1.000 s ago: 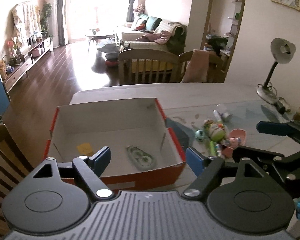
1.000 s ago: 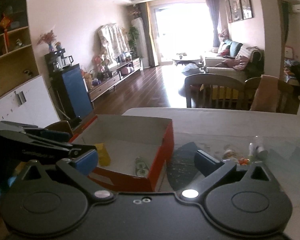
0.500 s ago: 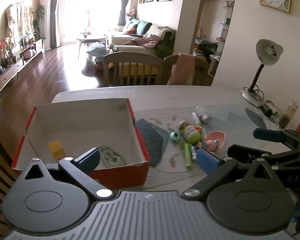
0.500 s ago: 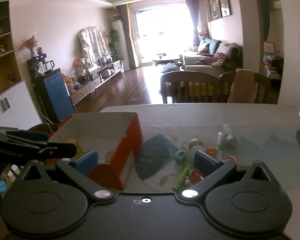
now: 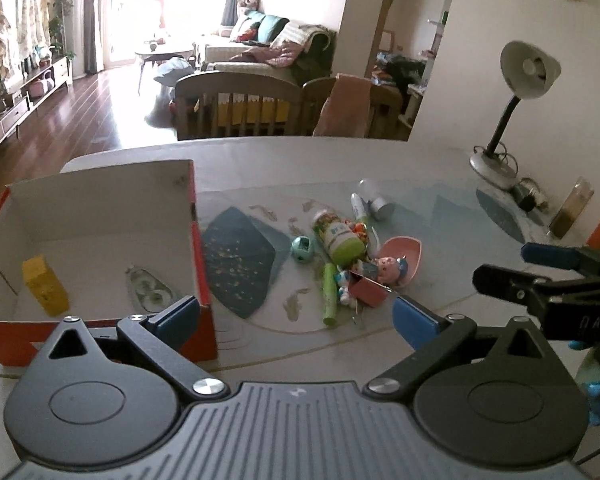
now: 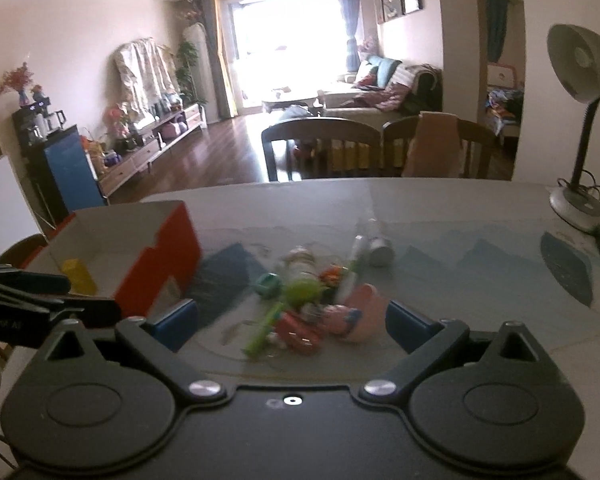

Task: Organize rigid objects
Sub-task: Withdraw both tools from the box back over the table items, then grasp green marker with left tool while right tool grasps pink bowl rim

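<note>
My left gripper (image 5: 296, 314) is spread wide, empty; the right gripper (image 6: 292, 326) too. The toy pile (image 5: 352, 264) sits centre-frame just right of the box (image 5: 198, 248) (green tube (image 5: 329, 294) lengthwise toward me), dead ahead of the right.

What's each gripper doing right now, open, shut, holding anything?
Left gripper: open wide, empty, above the toy pile.
Right gripper: open, empty, also facing the pile.

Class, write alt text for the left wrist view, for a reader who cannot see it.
The open left gripper hangs empty over a table, facing a heap of small toys. To its left, a red cardboard box holds a yellow block; the right gripper enters from the right.
</note>
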Demonstrator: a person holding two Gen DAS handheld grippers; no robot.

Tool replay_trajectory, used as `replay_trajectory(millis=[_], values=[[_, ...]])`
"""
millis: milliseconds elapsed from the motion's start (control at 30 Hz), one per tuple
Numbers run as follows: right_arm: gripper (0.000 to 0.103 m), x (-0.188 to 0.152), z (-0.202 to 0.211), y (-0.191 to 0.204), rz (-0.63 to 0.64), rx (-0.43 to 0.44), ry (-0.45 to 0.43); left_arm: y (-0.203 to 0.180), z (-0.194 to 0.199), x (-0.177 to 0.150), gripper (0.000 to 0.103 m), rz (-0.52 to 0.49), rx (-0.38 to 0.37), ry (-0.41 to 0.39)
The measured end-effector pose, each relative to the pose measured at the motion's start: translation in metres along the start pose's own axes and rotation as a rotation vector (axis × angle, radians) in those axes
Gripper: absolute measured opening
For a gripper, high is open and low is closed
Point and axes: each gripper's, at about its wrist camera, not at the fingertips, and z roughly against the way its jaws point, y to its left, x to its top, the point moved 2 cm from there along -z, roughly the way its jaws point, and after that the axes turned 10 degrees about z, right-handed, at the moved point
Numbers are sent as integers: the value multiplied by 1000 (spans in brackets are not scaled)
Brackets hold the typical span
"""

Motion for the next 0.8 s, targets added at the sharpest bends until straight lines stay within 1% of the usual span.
replay_trajectory(millis=[200,267,333,500,600,700,800], values=[[95,-6,-14,-25,12,-26,35,-16,-30,-8,103,-9,36,26],[92,-8,-20,-34,12,-32,49,-21,-42,-10,103,-15,51,32],[92,-9,-26,-41,15,-33,59,-24,-52,-11,103,-17,63,36],[91,-12,-42,-51,43,-23,81,-29,-84,-15,103,-31,104,68],[86,-12,-55,-56,49,-19,101,-31,-100,-17,103,-38,124,85],[84,-11,-68,-61,48,-19,118,-33,-115,-17,103,-41,140,102],[81,-11,-82,-66,50,-14,135,-35,-128,-18,102,-57,164,111]])
